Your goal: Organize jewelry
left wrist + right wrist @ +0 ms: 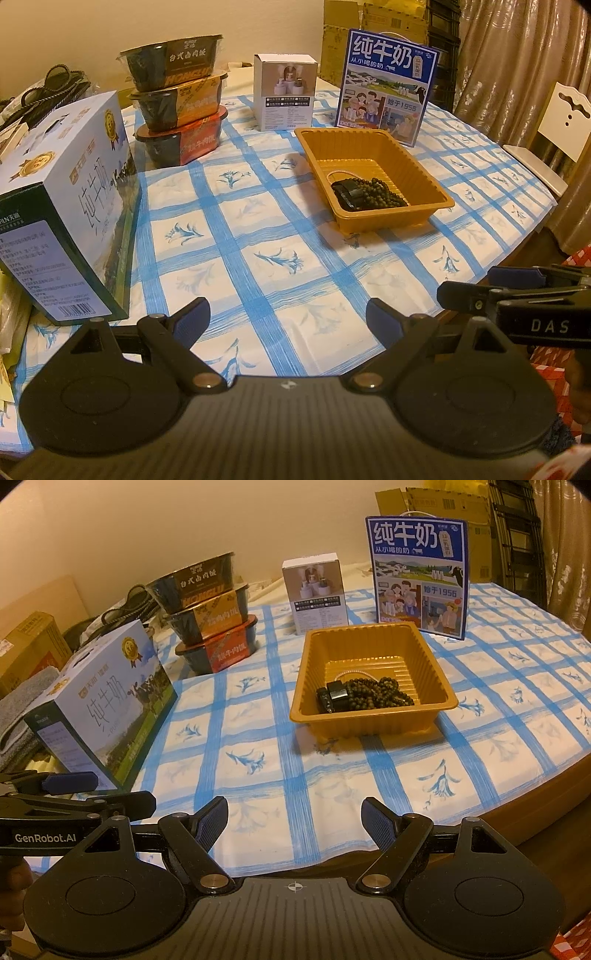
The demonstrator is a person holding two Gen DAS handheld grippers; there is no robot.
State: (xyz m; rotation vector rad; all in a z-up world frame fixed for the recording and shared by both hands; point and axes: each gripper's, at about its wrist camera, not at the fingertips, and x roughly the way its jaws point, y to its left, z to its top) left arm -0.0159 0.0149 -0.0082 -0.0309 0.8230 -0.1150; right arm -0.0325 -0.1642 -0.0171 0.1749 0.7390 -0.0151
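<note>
An orange plastic tray (432, 170) (432, 664) stands on the blue-checked tablecloth. In it lie a dark bead string (380, 190) (384, 692), a black chunky bracelet (349, 192) (334, 696) and a thin pale bracelet (343, 173) (351, 672). My left gripper (288, 317) hovers open over the cloth near the table's front edge, well short of the tray, nothing between its fingers. My right gripper (294, 818) is likewise open and empty, beside the left one. Each shows at the other view's edge: the right gripper (517, 291), the left gripper (74, 794).
A milk carton (74, 221) (107, 709) lies at the left. Three stacked meal bowls (181, 99) (214, 616), a small white box (286, 90) (316, 592) and an upright blue milk box (388, 81) (419, 576) stand behind the tray. A white chair (554, 122) is at the right.
</note>
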